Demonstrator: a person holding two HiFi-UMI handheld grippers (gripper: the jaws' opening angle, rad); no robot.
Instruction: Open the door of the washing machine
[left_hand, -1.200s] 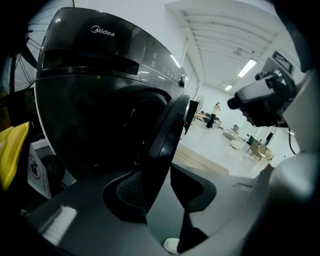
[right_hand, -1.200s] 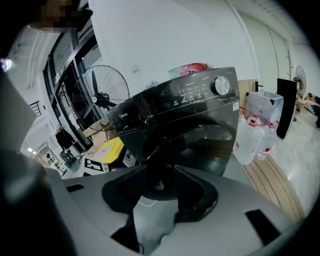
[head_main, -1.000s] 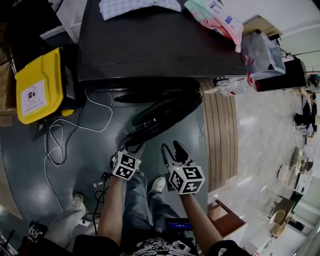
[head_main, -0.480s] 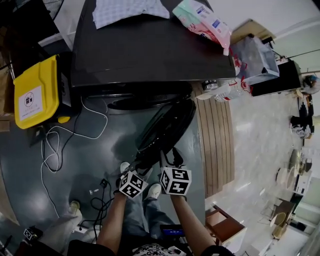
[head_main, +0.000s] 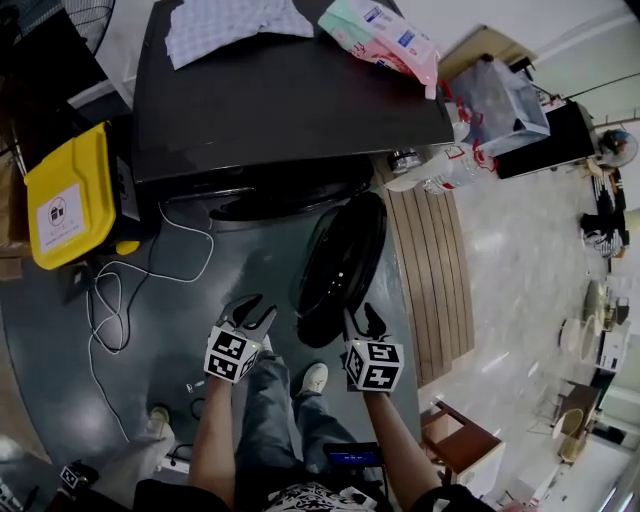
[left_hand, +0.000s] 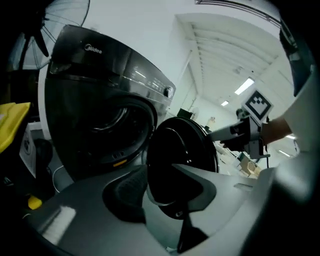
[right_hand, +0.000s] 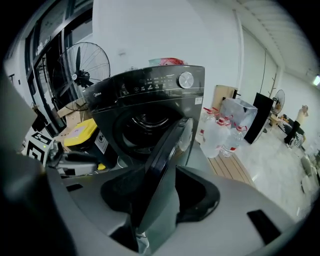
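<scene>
Left gripper (head_main: 251, 309) — jaws opening, nothing between them. It hangs left of the door (head_main: 340, 262), apart from it. The door stands swung wide from the washer (head_main: 280, 110), attached at the washer's right side, with its free edge toward the person. Right gripper (head_main: 361, 317) — jaws spread and closing, with the door's free edge in the gap between them. Pad contact with that edge cannot be made out.

Washing machine (head_main: 280, 100) at far side, its door (head_main: 340, 265) standing open nearer, bin (head_main: 65, 195) left, bottles (head_main: 440, 170) right, cloth (head_main: 235, 25) and packet (head_main: 380, 35) on top.
</scene>
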